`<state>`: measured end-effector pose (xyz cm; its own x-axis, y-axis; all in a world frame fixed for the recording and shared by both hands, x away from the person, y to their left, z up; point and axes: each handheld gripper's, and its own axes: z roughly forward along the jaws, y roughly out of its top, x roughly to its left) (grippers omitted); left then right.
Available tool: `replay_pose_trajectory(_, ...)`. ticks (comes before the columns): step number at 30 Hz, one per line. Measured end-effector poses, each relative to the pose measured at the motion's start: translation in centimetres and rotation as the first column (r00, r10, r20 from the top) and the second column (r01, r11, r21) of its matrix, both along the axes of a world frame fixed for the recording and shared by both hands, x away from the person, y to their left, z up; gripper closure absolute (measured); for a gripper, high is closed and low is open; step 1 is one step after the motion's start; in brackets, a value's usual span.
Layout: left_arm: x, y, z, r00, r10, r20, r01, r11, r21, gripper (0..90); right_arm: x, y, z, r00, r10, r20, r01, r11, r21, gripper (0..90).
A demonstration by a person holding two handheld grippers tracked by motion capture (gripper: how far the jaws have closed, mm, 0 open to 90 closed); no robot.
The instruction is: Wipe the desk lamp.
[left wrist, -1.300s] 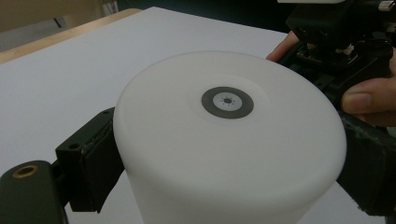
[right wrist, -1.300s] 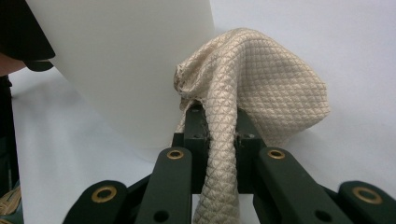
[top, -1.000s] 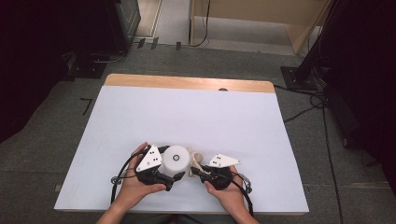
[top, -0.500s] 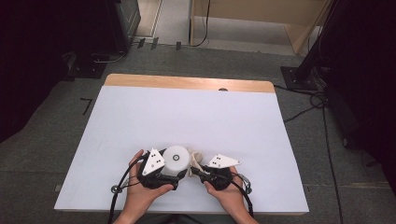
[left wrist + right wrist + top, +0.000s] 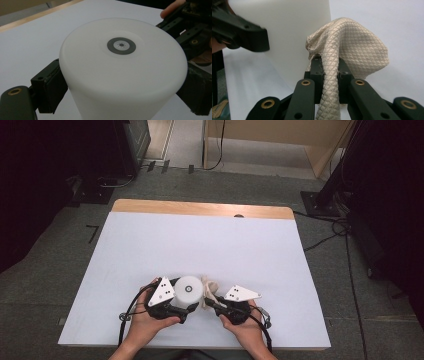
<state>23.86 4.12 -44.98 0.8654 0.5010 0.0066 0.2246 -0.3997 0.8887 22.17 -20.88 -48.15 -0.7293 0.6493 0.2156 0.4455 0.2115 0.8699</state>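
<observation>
A white cylinder (image 5: 189, 290) with a grey ring mark on its top stands near the table's front edge. My left gripper (image 5: 186, 304) is shut on it, one black pad on each side of its wall (image 5: 122, 75). In the left gripper view the pads (image 5: 51, 91) press its flanks. A beige quilted cloth (image 5: 207, 287) is bunched against the cylinder's right side. My right gripper (image 5: 211, 303) is shut on that cloth. In the right gripper view the cloth (image 5: 352, 47) rises from between the jaws of this gripper (image 5: 329, 72) and touches the cylinder (image 5: 292, 30).
A white sheet (image 5: 200, 245) covers the table, with a wooden strip (image 5: 200, 209) along the far edge. Both hands sit close to the front edge. Black stands and cables (image 5: 330, 200) lie on the floor around the table.
</observation>
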Motion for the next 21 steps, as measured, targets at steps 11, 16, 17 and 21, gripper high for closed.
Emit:
replay_pose_trajectory(11,1.5,0.6,-0.6,0.991,-0.133,0.008,0.134,0.99,-0.046,8.6,-0.4,-0.7,2.5,0.9989,-0.01,0.046,0.007,0.997,0.08,80.7)
replay_pose_trajectory(16,1.6,0.6,-0.7,0.9901,-0.14,0.009,0.14,0.9888,-0.051,8.5,-0.7,-0.9,3.5,0.9975,-0.013,0.069,0.006,0.995,0.101,80.7)
replay_pose_trajectory(17,1.6,0.6,-0.7,0.9899,-0.142,0.01,0.142,0.9884,-0.053,8.5,-0.8,-0.9,3.8,0.9964,-0.013,0.084,0.004,0.994,0.107,80.7)
replay_pose_trajectory(21,1.6,0.7,-0.7,0.9893,-0.145,0.01,0.146,0.9877,-0.056,8.5,-0.8,-0.9,3.6,0.9971,-0.006,0.076,-0.002,0.995,0.099,80.7)
